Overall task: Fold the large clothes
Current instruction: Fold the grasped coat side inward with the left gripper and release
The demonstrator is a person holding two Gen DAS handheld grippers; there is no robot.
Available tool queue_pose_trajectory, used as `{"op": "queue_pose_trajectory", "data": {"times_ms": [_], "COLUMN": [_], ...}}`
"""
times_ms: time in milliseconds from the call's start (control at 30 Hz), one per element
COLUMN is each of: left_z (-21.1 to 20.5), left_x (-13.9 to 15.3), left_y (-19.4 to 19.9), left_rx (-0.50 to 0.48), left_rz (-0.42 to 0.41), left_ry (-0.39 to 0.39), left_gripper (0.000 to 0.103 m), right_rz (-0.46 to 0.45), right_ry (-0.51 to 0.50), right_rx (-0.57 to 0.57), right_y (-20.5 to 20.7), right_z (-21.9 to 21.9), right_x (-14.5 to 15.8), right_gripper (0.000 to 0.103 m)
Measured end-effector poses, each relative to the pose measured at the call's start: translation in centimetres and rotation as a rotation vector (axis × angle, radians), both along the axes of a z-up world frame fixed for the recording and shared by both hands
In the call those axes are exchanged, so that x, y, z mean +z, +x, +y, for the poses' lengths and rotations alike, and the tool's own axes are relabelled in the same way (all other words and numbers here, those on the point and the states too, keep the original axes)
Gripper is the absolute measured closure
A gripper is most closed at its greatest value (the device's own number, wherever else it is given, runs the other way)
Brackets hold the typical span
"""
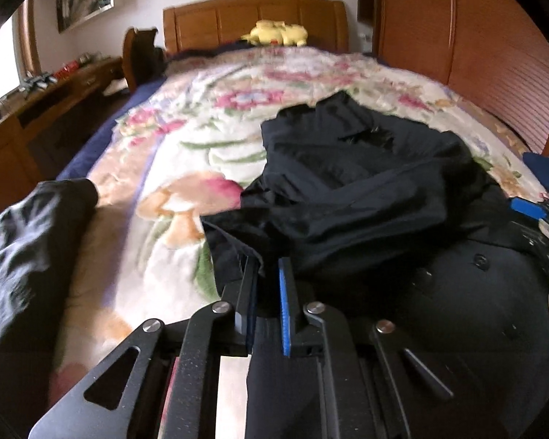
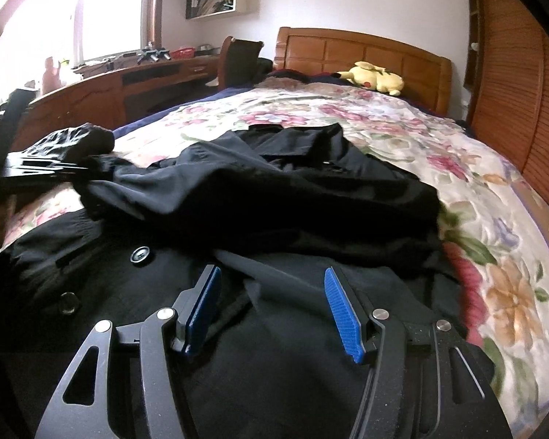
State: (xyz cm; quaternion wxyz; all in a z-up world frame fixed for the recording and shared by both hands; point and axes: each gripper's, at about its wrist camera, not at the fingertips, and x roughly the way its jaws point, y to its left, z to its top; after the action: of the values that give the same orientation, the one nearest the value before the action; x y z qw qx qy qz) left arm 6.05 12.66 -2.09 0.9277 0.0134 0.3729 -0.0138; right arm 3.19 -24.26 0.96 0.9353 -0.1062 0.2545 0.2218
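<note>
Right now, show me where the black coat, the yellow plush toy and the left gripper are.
black coat (image 2: pixel 135 256): right wrist view, on its large button.
yellow plush toy (image 2: pixel 375 77): right wrist view, on its body by the headboard.
left gripper (image 1: pixel 269 267): left wrist view, between its fingertips, pinching dark fabric.

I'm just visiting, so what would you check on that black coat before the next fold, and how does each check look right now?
1. Left tongs gripping the black coat: ok, fabric pinched.
2. Right tongs ready to grab: ok, open above cloth.
3. Coat lying flat: not ok, bunched.
4. Floral blanket free beyond coat: ok.
5. Yellow plush toy out of the way: ok, by the headboard.
</note>
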Motion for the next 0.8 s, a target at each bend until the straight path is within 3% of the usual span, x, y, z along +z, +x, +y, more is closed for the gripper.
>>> {"op": "queue_pose_trajectory", "data": {"times_ms": [300,467,567,700,800], "left_z": [-0.7,-1.8,-2.0,-2.2,-1.8], "left_x": [0.8,-0.2,-0.6,-0.1,0.4], "left_y": [-6.2,-8.4,-9.1,-9.7,-9.5], "left_rx": [0.017,0.005,0.008,0.015,0.012], "left_rz": [-0.093,-0.072,-0.072,-0.112,-0.116], "left_ry": [0.028,0.039,0.026,0.045,0.022], "left_gripper": [0.092,0.092,0.084,0.064,0.061], "right_rz": [-0.019,-0.02,-0.02,-0.018,-0.014], "right_ry": [0.019,0.026,0.025,0.022,0.025], "right_rx": [-0.041,-0.056,-0.063,-0.071,-0.077], "right_y": [-1.7,-2.7,-3.1,-3.7,-4.1], "right_z": [-1.9,-2.7,-2.9,-3.2,-3.4], "right_x": [0.5,0.6,0.7,0.7,0.7], "right_gripper": [0.042,0.042,0.042,0.042,0.042]}}
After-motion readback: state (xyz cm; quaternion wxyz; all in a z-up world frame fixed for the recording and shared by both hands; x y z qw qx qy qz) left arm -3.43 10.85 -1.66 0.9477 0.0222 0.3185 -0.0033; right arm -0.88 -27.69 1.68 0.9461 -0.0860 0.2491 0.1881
